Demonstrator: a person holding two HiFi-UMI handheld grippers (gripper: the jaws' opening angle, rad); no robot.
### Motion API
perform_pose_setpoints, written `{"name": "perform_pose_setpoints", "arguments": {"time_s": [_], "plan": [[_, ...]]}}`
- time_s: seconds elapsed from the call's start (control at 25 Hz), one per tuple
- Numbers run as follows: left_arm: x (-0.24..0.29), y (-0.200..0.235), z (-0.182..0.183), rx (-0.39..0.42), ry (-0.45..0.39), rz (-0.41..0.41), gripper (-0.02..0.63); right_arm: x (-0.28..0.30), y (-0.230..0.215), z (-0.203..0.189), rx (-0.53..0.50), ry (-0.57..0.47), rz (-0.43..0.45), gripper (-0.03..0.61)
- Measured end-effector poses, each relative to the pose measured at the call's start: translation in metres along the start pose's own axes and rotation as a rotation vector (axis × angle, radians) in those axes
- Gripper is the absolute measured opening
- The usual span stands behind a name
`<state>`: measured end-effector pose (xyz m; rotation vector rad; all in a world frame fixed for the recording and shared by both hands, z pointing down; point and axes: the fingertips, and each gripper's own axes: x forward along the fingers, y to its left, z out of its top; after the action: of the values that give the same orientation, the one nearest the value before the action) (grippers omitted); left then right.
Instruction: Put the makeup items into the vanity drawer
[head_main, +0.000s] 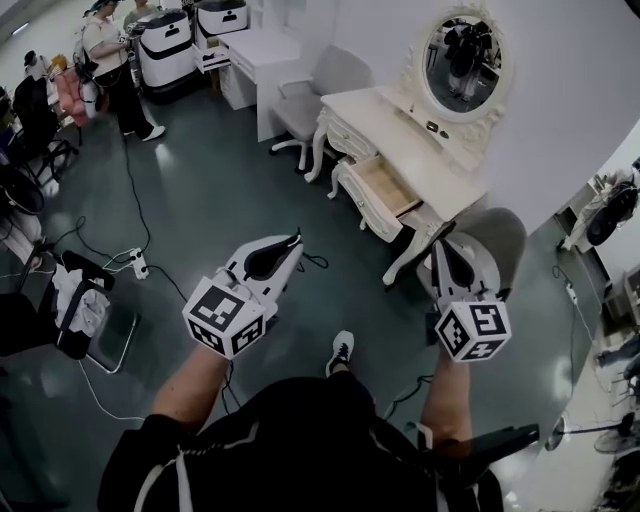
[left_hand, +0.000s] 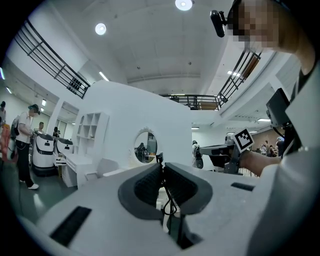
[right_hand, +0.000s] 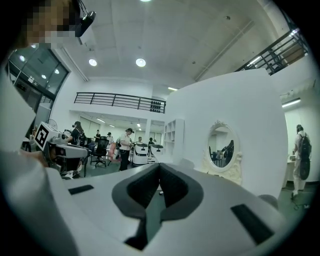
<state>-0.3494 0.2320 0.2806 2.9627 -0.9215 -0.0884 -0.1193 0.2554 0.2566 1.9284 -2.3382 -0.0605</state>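
Note:
The white vanity (head_main: 392, 118) with an oval mirror (head_main: 462, 62) stands ahead, its drawer (head_main: 385, 190) pulled open and looking empty. Small dark items (head_main: 432, 127) lie on its top near the mirror. My left gripper (head_main: 296, 240) is held level over the floor, short of the vanity. In the left gripper view the left gripper (left_hand: 161, 167) has its jaws pressed on a thin black item (left_hand: 159, 159), with a thin black cord looping below. My right gripper (head_main: 443, 243) hovers by the vanity's near leg. In the right gripper view the right gripper (right_hand: 159, 168) is shut with nothing between its pads.
A grey chair (head_main: 320, 85) stands left of the vanity and a round grey stool (head_main: 500, 235) beside my right gripper. A folding chair (head_main: 85, 310), a power strip (head_main: 138, 263) and cables lie at the left. A person (head_main: 110, 60) and white machines (head_main: 165, 45) are at the back left.

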Motion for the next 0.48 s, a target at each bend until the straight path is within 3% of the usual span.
{"name": "perform_pose_setpoints", "arguments": {"time_s": [0.48], "plan": [[0.069, 0.033, 0.002, 0.012, -0.010, 0.003, 0.025, 0.079, -0.051, -0.001, 0.008, -0.038, 0.040, 0.005]]}}
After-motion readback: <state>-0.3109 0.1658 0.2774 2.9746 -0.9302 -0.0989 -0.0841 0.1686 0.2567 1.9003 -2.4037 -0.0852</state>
